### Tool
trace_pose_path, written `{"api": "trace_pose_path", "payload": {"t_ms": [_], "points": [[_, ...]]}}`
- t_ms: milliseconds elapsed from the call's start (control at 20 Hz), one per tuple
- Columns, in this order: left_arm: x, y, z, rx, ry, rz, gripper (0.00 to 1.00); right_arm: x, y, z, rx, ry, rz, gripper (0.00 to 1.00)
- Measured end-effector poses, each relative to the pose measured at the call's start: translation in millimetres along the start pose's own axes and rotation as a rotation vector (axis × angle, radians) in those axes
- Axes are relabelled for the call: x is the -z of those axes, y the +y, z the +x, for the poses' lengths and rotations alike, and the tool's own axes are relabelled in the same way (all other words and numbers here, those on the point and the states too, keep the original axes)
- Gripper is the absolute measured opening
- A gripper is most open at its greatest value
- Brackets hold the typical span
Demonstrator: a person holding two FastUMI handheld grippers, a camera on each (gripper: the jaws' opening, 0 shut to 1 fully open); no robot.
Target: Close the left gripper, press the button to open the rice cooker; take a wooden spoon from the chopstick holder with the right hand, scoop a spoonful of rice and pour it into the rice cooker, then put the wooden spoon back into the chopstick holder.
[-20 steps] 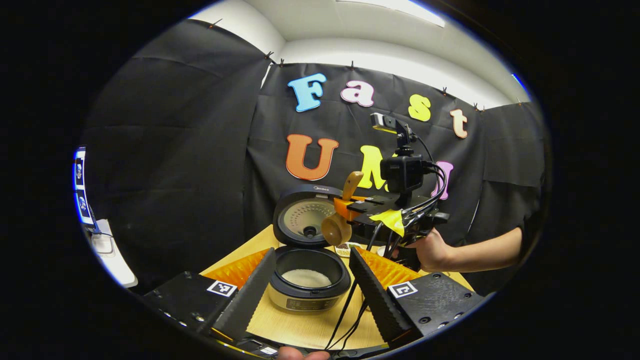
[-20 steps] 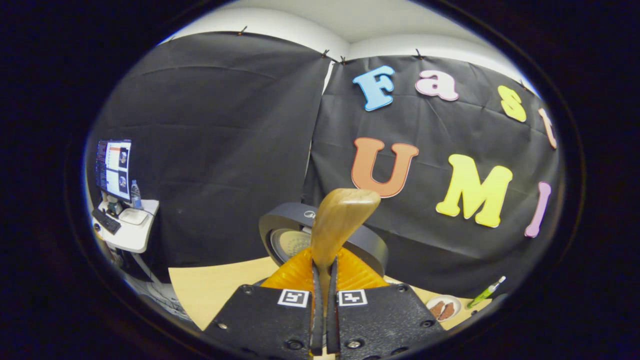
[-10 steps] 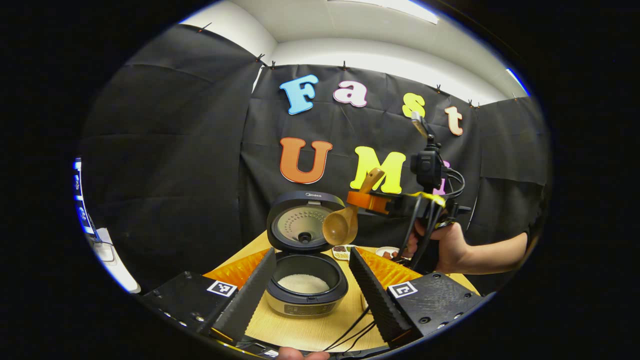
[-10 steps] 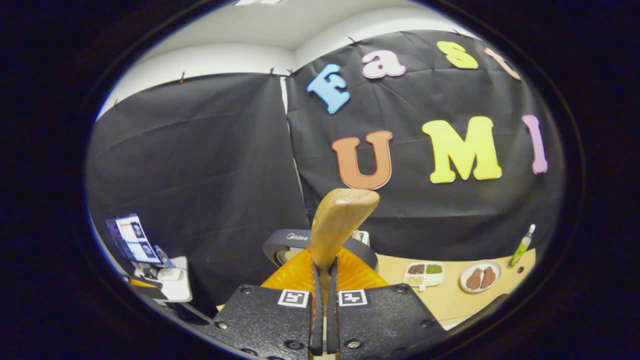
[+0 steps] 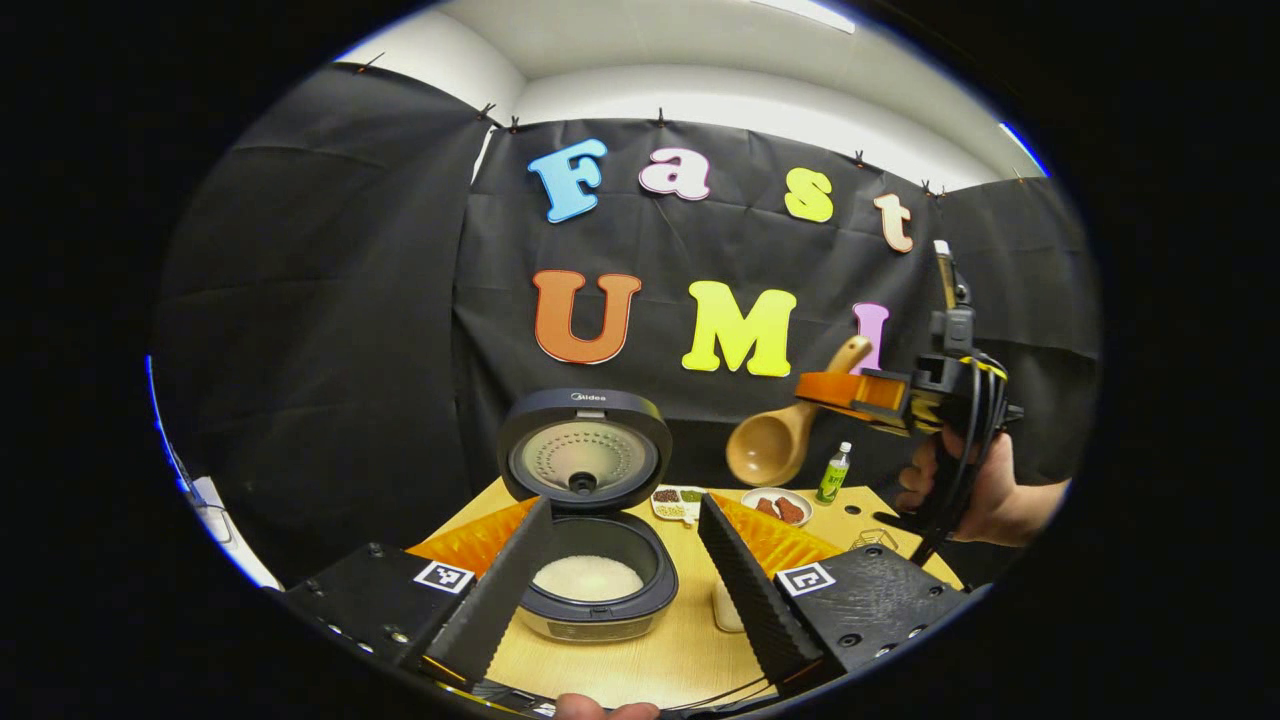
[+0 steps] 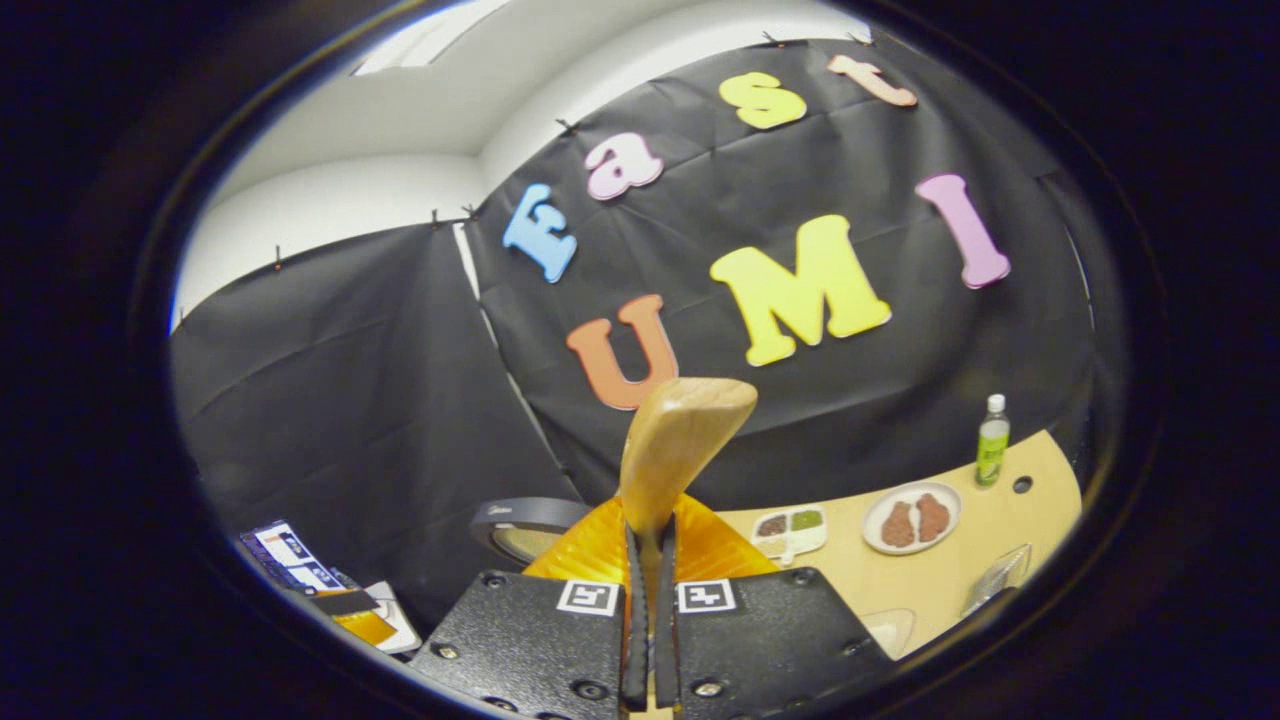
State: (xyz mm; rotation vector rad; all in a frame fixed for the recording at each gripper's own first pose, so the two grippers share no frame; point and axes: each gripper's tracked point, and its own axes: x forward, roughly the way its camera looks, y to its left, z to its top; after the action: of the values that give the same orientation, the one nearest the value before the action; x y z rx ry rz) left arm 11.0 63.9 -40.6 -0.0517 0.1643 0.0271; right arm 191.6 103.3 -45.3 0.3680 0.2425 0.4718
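Since the rice lies poured: my right claw (image 6: 648, 640) grips the wooden spoon (image 5: 775, 445) by its handle, bowl empty, held high for the holder.
Left claw (image 5: 620, 580): parted wide, empty.
Rice cooker (image 5: 590, 520): lid up, near the counter (image 5: 690, 650) front edge.

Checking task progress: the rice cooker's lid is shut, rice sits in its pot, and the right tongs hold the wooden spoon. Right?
Not quite: the rice cooker lid stands open, as the left gripper view shows. Rice does sit in its pot, and the right tongs hold the wooden spoon.
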Motion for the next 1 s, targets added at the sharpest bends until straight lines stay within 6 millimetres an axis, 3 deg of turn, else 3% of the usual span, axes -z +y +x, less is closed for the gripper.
{"api": "trace_pose_path", "payload": {"t_ms": [300, 400, 450, 550, 650, 1000], "points": [[-11.3, -8.5, 23.5, -0.043, -0.019, -0.038, 0.95, -35.1, -141.1, -65.3, 0.245, -0.075, 0.042, 0.08], [-10.5, -14.5, 31.0, -0.052, -0.02, -0.04, 0.95, -36.8, -182.5, -82.6, 0.32, -0.081, 0.059, 0.04], [-7.8, -16.4, 34.5, -0.055, -0.012, -0.031, 0.95, -33.5, -201.1, -91.2, 0.355, -0.075, 0.073, 0.08], [-5.8, -19.1, 42.2, -0.063, 0.002, -0.013, 0.95, -26.2, -232.5, -99.3, 0.403, -0.061, 0.09, 0.04], [-6.7, -22.9, 49.4, -0.07, 0.007, -0.015, 0.95, -13.4, -263.4, -103.4, 0.444, -0.038, 0.102, 0.08], [-3.9, -27.1, 74.1, -0.138, 0.031, -0.041, 0.95, 52.5, -352.0, -91.4, 0.543, 0.075, 0.088, 0.08]]}}
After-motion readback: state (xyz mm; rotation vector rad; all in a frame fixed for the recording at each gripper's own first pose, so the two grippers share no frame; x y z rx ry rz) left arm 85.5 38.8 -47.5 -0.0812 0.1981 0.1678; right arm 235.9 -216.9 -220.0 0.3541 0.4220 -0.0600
